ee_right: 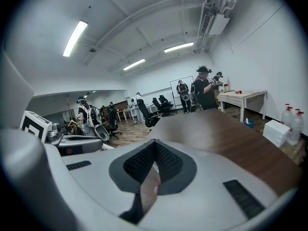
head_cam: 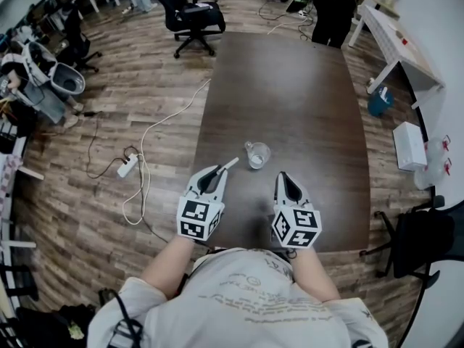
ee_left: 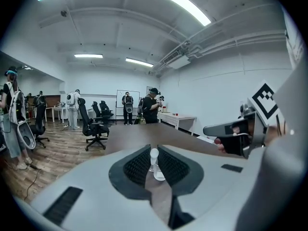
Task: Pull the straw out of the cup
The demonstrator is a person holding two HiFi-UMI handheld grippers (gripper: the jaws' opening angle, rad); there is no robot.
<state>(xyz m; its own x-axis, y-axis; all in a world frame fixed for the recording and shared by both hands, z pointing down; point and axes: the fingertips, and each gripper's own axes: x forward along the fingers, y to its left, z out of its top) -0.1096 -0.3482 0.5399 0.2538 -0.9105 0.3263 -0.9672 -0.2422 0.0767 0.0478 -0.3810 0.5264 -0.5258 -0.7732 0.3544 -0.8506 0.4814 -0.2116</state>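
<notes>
A small clear cup (head_cam: pixel 257 154) stands on the dark brown table (head_cam: pixel 290 85), with no straw in it. The white straw (head_cam: pixel 229 164) is out of the cup and pinched in my left gripper (head_cam: pixel 217 171), its end poking out towards the cup. In the left gripper view the straw (ee_left: pixel 154 156) stands between the shut jaws of the left gripper (ee_left: pixel 154 150). My right gripper (head_cam: pixel 281 176) hovers just right of and below the cup, apart from it. The right gripper view shows the right gripper (ee_right: pixel 154 147) shut with nothing in it.
The table's near edge runs just under both grippers. A power strip (head_cam: pixel 127 167) with cables lies on the wood floor to the left. An office chair (head_cam: pixel 196 19) and a person (head_cam: pixel 335 6) stand beyond the far end. White tables (head_cam: pixel 395 38) stand at the right.
</notes>
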